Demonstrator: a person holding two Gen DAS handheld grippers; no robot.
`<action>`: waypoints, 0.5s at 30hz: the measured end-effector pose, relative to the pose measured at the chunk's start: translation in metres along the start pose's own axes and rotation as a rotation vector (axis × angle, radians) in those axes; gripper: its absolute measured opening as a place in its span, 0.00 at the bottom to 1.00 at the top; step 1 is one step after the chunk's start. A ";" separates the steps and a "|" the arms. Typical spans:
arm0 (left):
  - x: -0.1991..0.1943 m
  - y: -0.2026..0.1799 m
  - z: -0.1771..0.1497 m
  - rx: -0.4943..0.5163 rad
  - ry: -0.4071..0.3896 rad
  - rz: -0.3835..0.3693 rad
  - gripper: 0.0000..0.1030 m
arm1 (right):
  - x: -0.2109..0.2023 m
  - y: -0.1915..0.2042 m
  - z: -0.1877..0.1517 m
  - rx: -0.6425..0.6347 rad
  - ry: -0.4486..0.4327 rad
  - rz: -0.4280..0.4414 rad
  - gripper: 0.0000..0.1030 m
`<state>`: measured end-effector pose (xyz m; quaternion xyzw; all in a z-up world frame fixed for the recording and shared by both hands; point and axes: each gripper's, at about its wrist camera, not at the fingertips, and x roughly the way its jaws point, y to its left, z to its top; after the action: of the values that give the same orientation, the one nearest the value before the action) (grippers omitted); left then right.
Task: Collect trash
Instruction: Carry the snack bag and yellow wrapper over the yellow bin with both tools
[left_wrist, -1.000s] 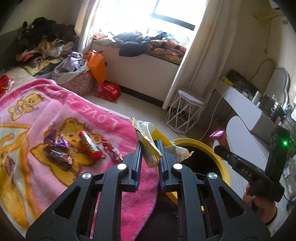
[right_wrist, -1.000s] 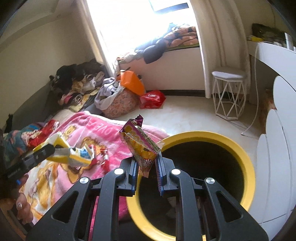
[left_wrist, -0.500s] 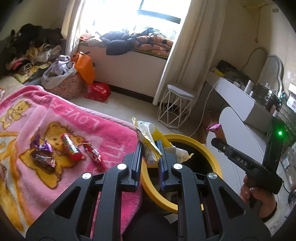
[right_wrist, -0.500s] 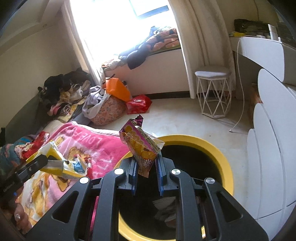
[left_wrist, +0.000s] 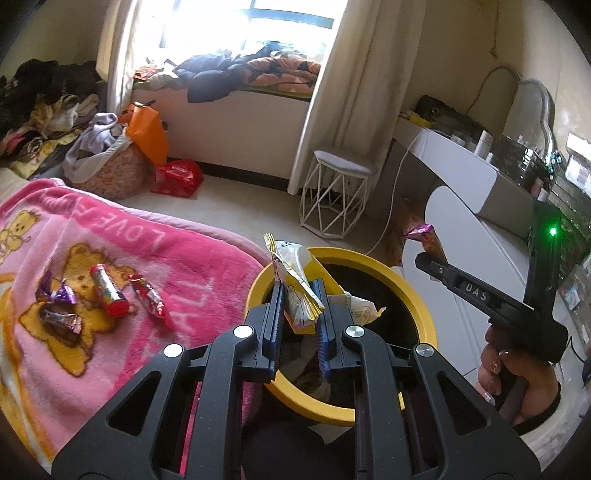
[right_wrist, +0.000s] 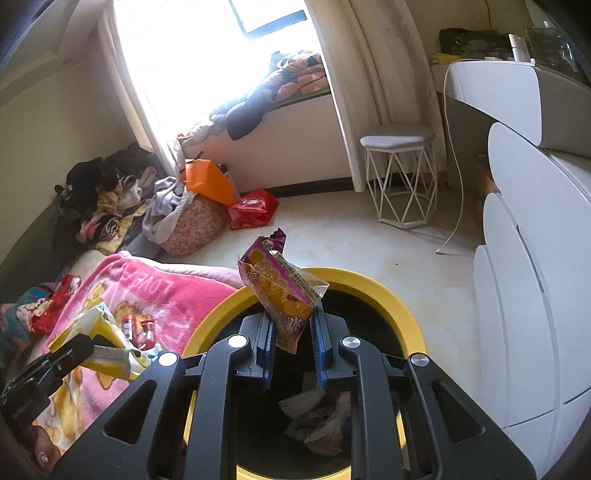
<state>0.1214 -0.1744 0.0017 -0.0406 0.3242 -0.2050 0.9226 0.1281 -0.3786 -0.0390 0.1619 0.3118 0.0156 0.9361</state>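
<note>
Over the yellow bin, beside the bed, I have my left gripper pinching a yellow-and-white wrapper and my right gripper clamped on a purple snack bag. Some paper trash already lies inside. Neither piece is dropped yet, and several candy wrappers wait on the pink blanket.

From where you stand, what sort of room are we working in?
Most likely a lived-in bedroom: a pink teddy-bear blanket spread over a bed, clothes piled on the window seat, and a white vanity with a mirror and stool.
</note>
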 end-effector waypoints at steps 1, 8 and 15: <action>0.002 -0.002 -0.001 0.004 0.004 -0.002 0.11 | 0.001 0.000 -0.001 0.000 0.002 -0.004 0.16; 0.017 -0.010 -0.008 0.027 0.032 -0.013 0.11 | 0.009 -0.008 -0.005 0.006 0.025 -0.022 0.16; 0.033 -0.019 -0.015 0.048 0.062 -0.028 0.11 | 0.019 -0.015 -0.009 0.021 0.054 -0.027 0.16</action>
<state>0.1289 -0.2038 -0.0252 -0.0166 0.3469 -0.2265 0.9100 0.1369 -0.3879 -0.0617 0.1669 0.3392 0.0039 0.9258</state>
